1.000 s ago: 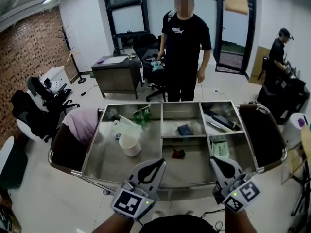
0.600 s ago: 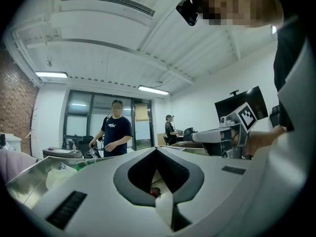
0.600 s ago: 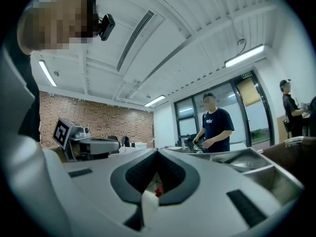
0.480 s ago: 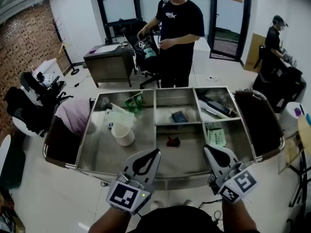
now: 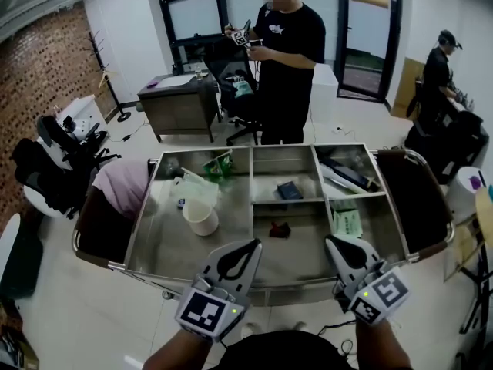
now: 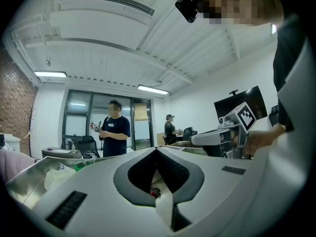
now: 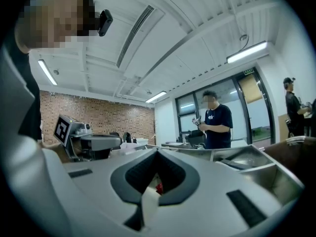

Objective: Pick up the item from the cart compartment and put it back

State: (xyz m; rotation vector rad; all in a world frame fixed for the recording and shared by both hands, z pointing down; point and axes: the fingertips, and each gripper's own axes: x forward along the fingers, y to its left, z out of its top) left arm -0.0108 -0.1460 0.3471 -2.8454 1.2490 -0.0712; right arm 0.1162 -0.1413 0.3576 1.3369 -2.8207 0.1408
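Note:
A small red-and-black item (image 5: 280, 229) lies in the near middle compartment of the steel cart (image 5: 254, 285). My left gripper (image 5: 253, 243) hovers over the cart's near rim, shut and holding nothing, short of the item and to its left. My right gripper (image 5: 332, 240) is level with it on the right, also shut and empty. In the left gripper view the jaws (image 6: 157, 149) meet at the tip, and the red item (image 6: 156, 192) peeks through the gap below. The right gripper view shows the same red item (image 7: 158, 186) under its shut jaws (image 7: 157, 151).
The left compartment holds a white cup (image 5: 202, 220), a clear plastic bag (image 5: 197, 193) and a green packet (image 5: 218, 165). A dark box (image 5: 288, 190) lies in the far middle compartment and a green-white packet (image 5: 348, 223) in the near right one. A person (image 5: 286, 60) stands behind the cart.
The person behind the cart has raised a device in both hands. The head view has shifted a little; both grippers stay shut at the cart's near rim.

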